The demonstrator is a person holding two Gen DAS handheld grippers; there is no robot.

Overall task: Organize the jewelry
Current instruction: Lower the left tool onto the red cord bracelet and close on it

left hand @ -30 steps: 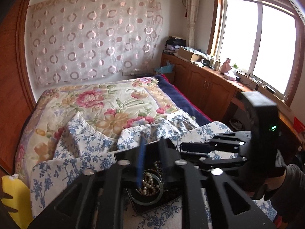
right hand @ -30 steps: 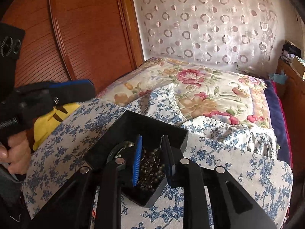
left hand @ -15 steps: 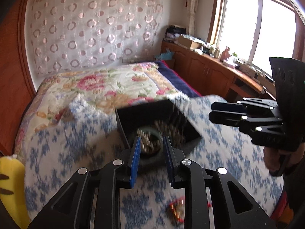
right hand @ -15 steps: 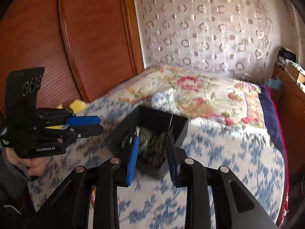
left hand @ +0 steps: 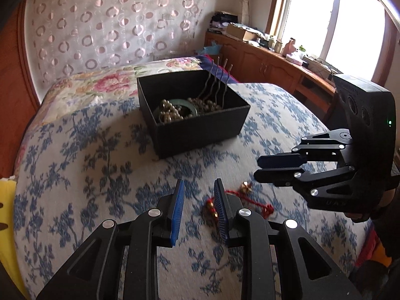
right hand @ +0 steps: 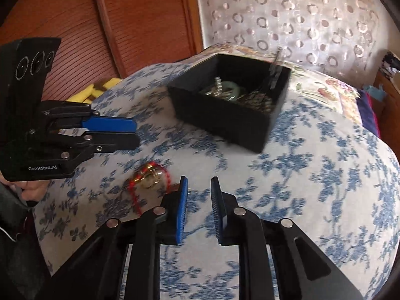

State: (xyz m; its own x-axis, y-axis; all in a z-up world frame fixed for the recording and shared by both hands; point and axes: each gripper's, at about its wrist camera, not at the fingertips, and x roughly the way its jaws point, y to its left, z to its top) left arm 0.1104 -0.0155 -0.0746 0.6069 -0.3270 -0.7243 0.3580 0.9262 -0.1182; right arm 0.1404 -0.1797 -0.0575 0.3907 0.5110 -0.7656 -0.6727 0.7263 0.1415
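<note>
A black open box point(left hand: 197, 132) stands on the blue-flowered cloth point(left hand: 87, 162). It holds a pearl string point(left hand: 170, 112), a green bangle point(left hand: 192, 106) and metal hairpins point(left hand: 215, 85). Nearer me, a red cord bracelet with gold bells point(left hand: 250, 201) lies on the cloth. My left gripper point(left hand: 198, 182) hovers just left of it, slightly open and empty. My right gripper point(left hand: 257, 168) hangs to its right. In the right wrist view the bracelet point(right hand: 150, 175) lies left of my right gripper point(right hand: 199, 180), whose jaws are closing with nothing between them. The box point(right hand: 225, 120) sits beyond, and the left gripper point(right hand: 137, 133) is at the left.
A flowered quilt point(left hand: 100, 82) covers the bed behind the box. A wooden headboard point(right hand: 75, 25) rises on the left, with a yellow object point(right hand: 105, 87) at its foot. Wooden cabinets point(left hand: 262, 67) with clutter run under the window on the right.
Both grippers have drawn back from the box and sunk toward the cloth. The box now lies farther ahead, and the red cord bracelet has come into view. The right jaws have narrowed.
</note>
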